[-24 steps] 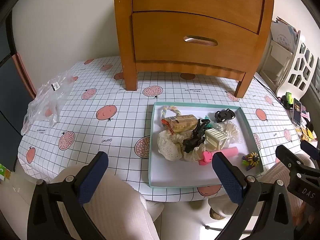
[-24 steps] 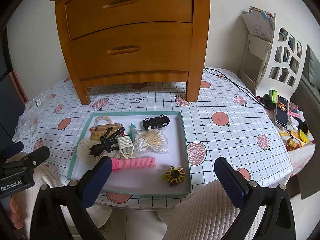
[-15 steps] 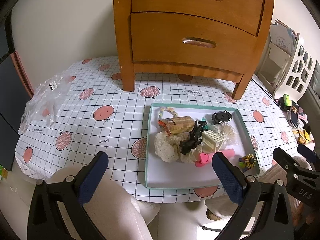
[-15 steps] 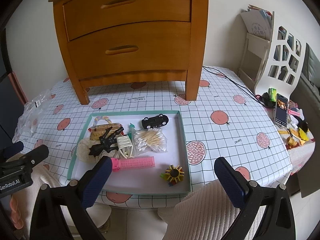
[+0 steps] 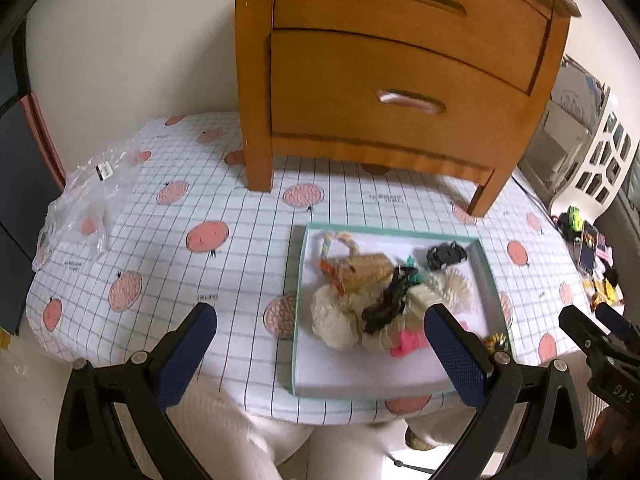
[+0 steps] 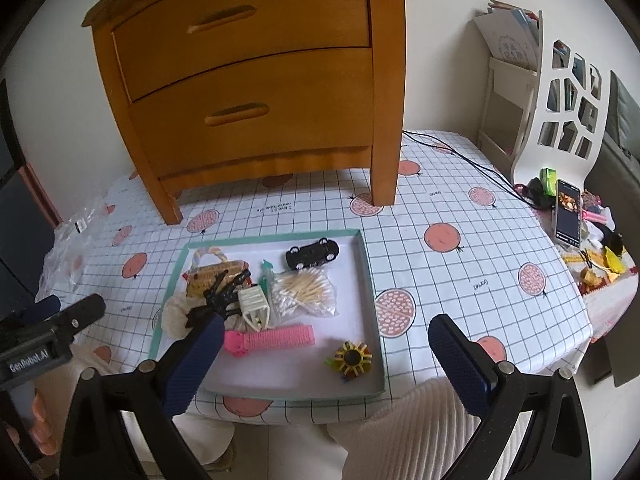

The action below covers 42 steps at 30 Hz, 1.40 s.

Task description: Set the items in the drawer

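A wooden two-drawer nightstand (image 5: 400,64) (image 6: 256,80) stands at the back of the table, both drawers closed. In front of it a teal-rimmed white tray (image 5: 298,272) (image 6: 370,280) holds a black toy car (image 6: 312,254), a bag of cotton swabs (image 6: 304,292), a pink hair roller (image 6: 276,338), a black claw clip (image 6: 222,290), a small woven bag (image 6: 212,276), a yellow flower toy (image 6: 352,358) and other small items. My left gripper (image 5: 320,340) hovers open over the table's near edge, left of the tray. My right gripper (image 6: 322,346) hovers open above the tray's near edge. Both are empty.
A crumpled clear plastic bag (image 5: 88,200) lies at the table's left side. A phone (image 6: 567,212) and small clutter sit at the right edge beside a white cut-out chair (image 6: 568,112). A black cable (image 6: 460,156) runs behind the nightstand's right leg. A person's pale trousers show below.
Both grippers have moved forward toward the table and nightstand, which now look larger. Jaws stay wide and empty. Nothing on the table has shifted.
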Available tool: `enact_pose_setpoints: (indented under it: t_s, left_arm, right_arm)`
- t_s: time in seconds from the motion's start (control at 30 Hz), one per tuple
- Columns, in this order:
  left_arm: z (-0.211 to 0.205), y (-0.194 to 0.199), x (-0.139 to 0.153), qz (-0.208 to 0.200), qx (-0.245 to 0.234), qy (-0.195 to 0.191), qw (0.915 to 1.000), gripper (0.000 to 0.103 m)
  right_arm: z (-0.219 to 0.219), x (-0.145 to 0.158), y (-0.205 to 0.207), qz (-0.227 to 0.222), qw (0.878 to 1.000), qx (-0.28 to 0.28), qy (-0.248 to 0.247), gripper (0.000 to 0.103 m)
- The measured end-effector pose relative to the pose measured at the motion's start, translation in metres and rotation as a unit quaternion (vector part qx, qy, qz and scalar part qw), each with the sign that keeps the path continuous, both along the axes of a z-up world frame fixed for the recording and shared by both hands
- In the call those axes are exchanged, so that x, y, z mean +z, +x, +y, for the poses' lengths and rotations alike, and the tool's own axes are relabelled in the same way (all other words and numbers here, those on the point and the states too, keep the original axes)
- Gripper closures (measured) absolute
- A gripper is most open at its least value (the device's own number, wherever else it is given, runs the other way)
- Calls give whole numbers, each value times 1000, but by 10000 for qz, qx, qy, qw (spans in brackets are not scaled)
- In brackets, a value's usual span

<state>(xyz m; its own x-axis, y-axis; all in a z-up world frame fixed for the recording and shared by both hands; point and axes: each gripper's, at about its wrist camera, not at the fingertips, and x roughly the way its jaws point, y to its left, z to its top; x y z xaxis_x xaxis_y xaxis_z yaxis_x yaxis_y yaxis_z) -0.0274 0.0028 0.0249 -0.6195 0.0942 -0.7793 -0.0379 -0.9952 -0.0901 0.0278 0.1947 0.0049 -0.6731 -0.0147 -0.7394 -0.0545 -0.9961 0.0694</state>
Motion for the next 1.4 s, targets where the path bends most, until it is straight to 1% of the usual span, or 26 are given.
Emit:
enact_pose_setpoints:
  t_s: [0.2,0.27,0.33,0.43,0.53,0.63,0.73,0.8,0.93,1.17,1.27,1.4]
  left_arm:
    - [-4,-28,13,171,56,229,9996,0]
    - [-5,-41,18,241,77,284,9993,0]
    - [-7,-55,23,290,76,439,9986,0]
    - [-9,-74,29,431,-2,613,9972,0]
    - [-7,-96,34,515,-113,560,9970,0]
    - [-6,-114,39,522,-167,480,9973,0]
    - [-10,-135,45,549,-48,318,9980,0]
    - [-15,-151,44,510,36,253,9984,0]
    - [-26,-180,44,490,75,319,9983,0]
    - [-46,-227,42,435,-16,757,9962,0]
    - [-49,-239,42,453,-67,813,9956,0]
    - [-46,-250,45,503,-238,773,9955,0]
  right_arm:
    - [7,14,-22,142,9998,15,-160,0]
    - [11,20,-32,240,9995,72,-203,0]
    - [15,27,-43,453,9986,102,-261,0]
    - [21,34,-60,587,9981,71,-171,0]
    - [26,37,-81,573,9982,85,-156,0]
    - [33,38,-102,436,9985,174,-270,0]
    - [42,35,-127,242,9981,275,-489,0]
    - [44,35,-139,254,9978,329,-518,0]
    - [45,36,-166,328,9976,461,-390,0]
    - [53,37,-217,270,9964,664,-453,0]
    - [58,40,-233,342,9962,658,-456,0]
    - [65,42,-251,412,9957,677,-479,0]
